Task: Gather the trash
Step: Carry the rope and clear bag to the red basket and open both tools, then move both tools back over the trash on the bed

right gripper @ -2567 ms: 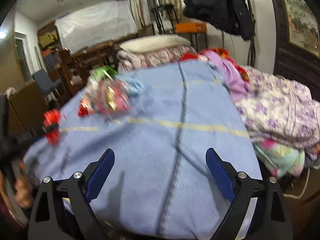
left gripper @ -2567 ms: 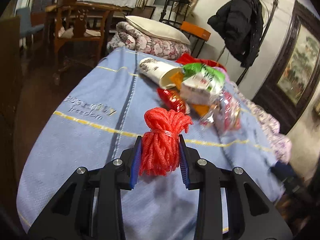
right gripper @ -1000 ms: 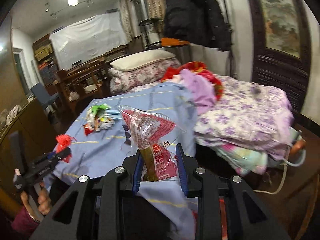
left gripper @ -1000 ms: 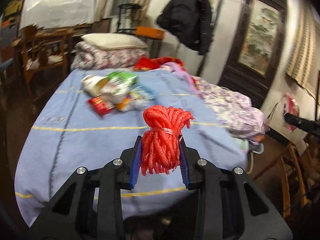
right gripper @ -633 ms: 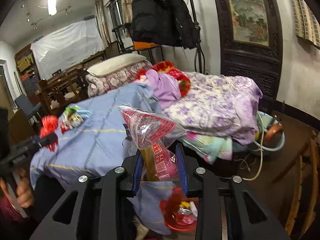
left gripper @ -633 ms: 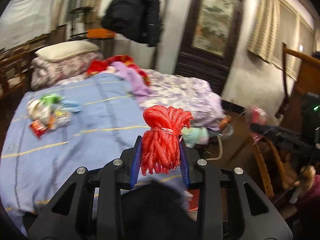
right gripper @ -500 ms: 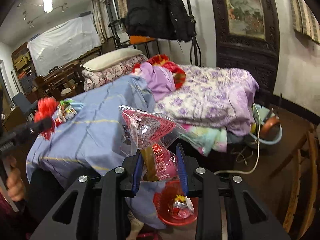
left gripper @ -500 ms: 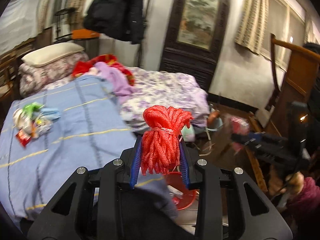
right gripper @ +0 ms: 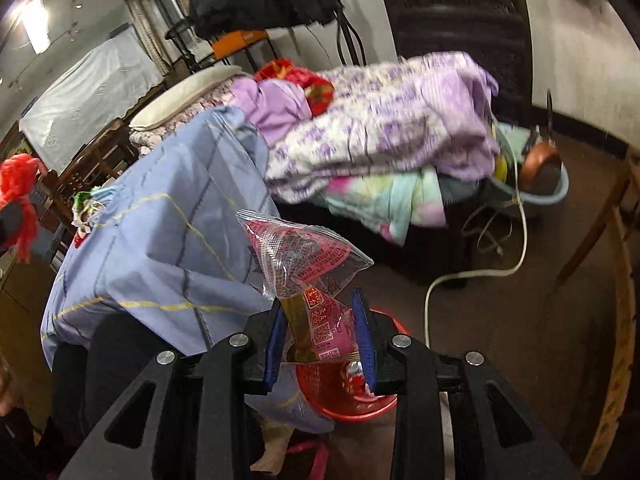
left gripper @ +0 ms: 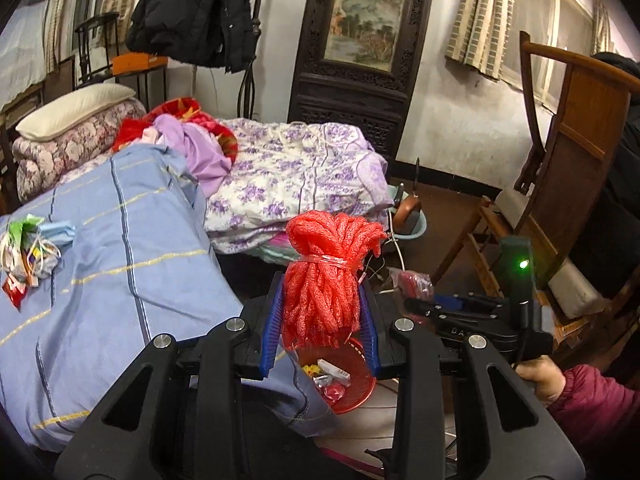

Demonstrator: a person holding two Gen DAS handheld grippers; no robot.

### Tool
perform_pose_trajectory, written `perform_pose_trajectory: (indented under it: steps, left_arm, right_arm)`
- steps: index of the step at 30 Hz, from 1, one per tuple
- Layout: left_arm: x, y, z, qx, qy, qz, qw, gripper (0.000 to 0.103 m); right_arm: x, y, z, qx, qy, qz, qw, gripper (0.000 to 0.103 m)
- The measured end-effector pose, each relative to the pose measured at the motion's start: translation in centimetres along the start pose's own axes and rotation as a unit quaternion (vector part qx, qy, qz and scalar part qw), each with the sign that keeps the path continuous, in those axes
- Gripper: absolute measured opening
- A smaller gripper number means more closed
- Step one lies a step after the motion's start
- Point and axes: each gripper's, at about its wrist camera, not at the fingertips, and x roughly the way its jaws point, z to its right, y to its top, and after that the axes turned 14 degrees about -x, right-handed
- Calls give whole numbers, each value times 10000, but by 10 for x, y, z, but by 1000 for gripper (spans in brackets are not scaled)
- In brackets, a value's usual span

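Ahead of your left gripper [left gripper: 319, 322] stands a dark carved wooden panel [left gripper: 352, 92] holding a landscape painting [left gripper: 366, 12] against the pale wall [left gripper: 452, 120]. Up to its left a black coat [left gripper: 196, 12] hangs; to its right stands a wooden chair [left gripper: 560, 168] beneath curtained windows [left gripper: 536, 32].

left tool [left gripper: 320, 316] clamped, right tool [right gripper: 320, 338] clamped, both pointing downward

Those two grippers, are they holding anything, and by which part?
Left gripper pinches a red net bundle by its lower half. Right gripper pinches a plastic wrapper by its bottom end.
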Motion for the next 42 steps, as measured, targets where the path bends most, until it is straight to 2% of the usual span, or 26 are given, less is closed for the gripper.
perform_pose_trajectory:
  steps: [7, 10, 13, 14, 19, 25, 27, 30, 31, 35, 42]
  left_arm:
    - [13, -2, -22, -83, 224, -91, 9997, 35]
    - [26, -3, -29, -145, 257, -248, 9993, 35]
    - [42, -6, -29, -95, 302, -442, 9985, 35]
    - [46, -7, -27, -69, 305, -487, 9983, 35]
    - [74, -14, -10, 166, 278, -789, 9964, 35]
    - [115, -31, 24, 647, 198, -1336, 9887, 35]
    - [128, -38, 34, 794, 209, -1474, 9857, 36]
    - [144, -43, 44, 895, 221, -1680, 9815, 44]
    - [149, -44, 46, 905, 226, -1727, 9805, 50]
    - [151, -45, 53, 957, 249, -1678, 9809, 66]
    - [133, -31, 37, 714, 372, -1425, 9865, 69]
  right_arm:
    - [56, -24, 10, 350, 197, -476, 9981, 35]
    - [80, -30, 10, 393, 213, -640, 9970, 46]
    - [95, -35, 9, 375, 58, -801, 9961, 71]
    - [95, -37, 11, 424, 39, -799, 9959, 75]
    - [77, -35, 27, 495, -51, -505, 9975, 75]
    - [24, -18, 43, 415, -878, 404, 9944, 78]
    - [12, -17, 51, 504, -929, 616, 9925, 79]
    - [-1, -17, 65, 710, -933, 856, 9894, 79]
    - [-3, -18, 69, 766, -906, 888, 9890, 79]
    - [-6, -22, 78, 871, -837, 908, 9885, 79]
    - [-9, -18, 68, 905, -626, 970, 9892, 79]
